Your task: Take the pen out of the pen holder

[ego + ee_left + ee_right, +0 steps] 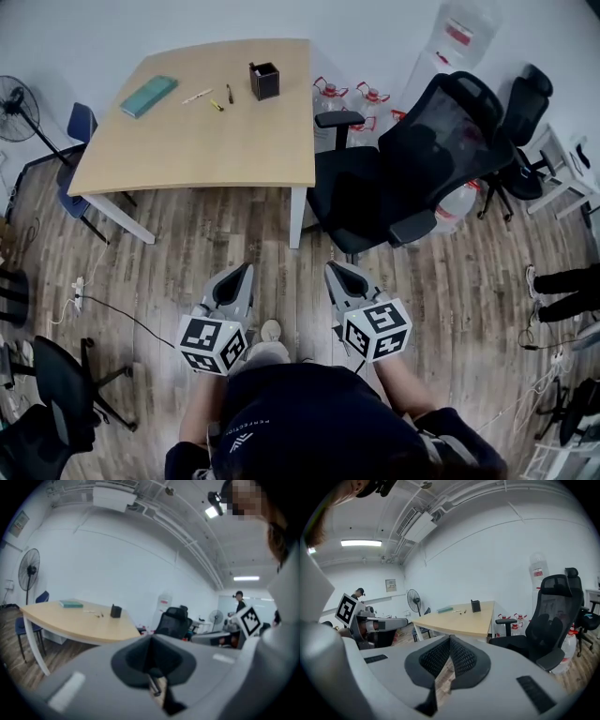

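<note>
- Left hand-held gripper (150,638): jaws shut tip to tip with nothing between them. Only wooden floor (187,253) shows through the gap behind the tips.
- Right hand-held gripper (450,638): also closed and empty, its meshed pads pressed together. It is held just beside the left one, and both are low in front of the person and aimed toward the desk (244,141).
- Step in hand (a judgement): the approach, since no grasp has yet begun.
  - Bring one hand-held gripper above the pen holder (264,81) and open its jaws before they reach the rim.
  - Come down in line with the pen's shaft and close on it above the rim.
  - Lift straight up so that the holder is neither tipped nor dragged. The other hand-held gripper could steady the holder's wall.
- Pen holder: a small black open-topped box, upright near the far edge of the desk.
  - It is well apart from both hand-held grippers, straight ahead and more nearly in line with the left one.
  - It is too small in every view to tell whether a pen stands inside.
- Loose pens (197,96): a few lie flat on the desk just left of the holder, apart from it.
- Teal book (148,96): lies flat, farther left on the desk.
- Office chair (412,169): black, at the desk's right side and ahead of the right hand-held gripper. The approach should probably keep left of it.
</note>
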The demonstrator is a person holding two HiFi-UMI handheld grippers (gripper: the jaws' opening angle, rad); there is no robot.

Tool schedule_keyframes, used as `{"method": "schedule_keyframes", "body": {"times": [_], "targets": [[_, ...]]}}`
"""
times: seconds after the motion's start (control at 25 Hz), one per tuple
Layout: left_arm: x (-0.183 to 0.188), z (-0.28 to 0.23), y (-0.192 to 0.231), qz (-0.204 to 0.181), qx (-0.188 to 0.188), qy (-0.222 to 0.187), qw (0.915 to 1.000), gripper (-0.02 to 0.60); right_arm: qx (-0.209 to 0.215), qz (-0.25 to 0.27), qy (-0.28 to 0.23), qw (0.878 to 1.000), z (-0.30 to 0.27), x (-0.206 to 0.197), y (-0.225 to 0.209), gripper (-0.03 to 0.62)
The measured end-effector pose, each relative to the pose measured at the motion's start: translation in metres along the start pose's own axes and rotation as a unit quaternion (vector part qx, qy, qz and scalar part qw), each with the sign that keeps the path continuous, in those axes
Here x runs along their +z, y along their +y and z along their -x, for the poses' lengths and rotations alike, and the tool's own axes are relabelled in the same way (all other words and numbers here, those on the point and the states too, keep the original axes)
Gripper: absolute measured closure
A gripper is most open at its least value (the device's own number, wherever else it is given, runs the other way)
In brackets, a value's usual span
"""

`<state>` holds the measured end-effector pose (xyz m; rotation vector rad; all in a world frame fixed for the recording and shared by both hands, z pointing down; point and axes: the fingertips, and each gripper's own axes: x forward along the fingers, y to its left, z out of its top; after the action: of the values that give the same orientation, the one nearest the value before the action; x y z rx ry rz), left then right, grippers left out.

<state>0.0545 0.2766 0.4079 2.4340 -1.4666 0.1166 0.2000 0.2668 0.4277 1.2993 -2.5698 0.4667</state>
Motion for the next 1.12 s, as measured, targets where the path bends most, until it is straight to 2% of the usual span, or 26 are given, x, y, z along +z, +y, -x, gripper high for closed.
{"method": "schedule_keyframes", "body": {"times": [0.2,0.52,0.64,0.84,1.12], "targets": [[0.015,-0.014,0.043,-0.002,0.004,-0.010,0.9999,0.578,-0.008,0.006,0.000,1.000,-0.043,0.018,0.003,0.592],[0.025,-0.025,0.110,-0.004,0.024,-0.001,0.9997,0.577,0.018,0.006,0.017,1.000,-0.112,0.038,0.022,0.592],[0.027,-0.028,0.124,-0.005,0.016,0.009,0.9998,0.577,0.036,0.001,0.026,0.999,-0.132,0.040,0.034,0.592],[0.032,-0.041,0.148,-0.018,0.010,0.020,0.9996,0.577,0.042,0.004,0.034,0.999,-0.159,0.046,0.036,0.592],[0.044,-0.080,0.170,-0.018,0.030,0.025,0.9991,0.577,0.051,0.014,0.039,0.998,-0.199,0.066,0.008,0.592]]}}
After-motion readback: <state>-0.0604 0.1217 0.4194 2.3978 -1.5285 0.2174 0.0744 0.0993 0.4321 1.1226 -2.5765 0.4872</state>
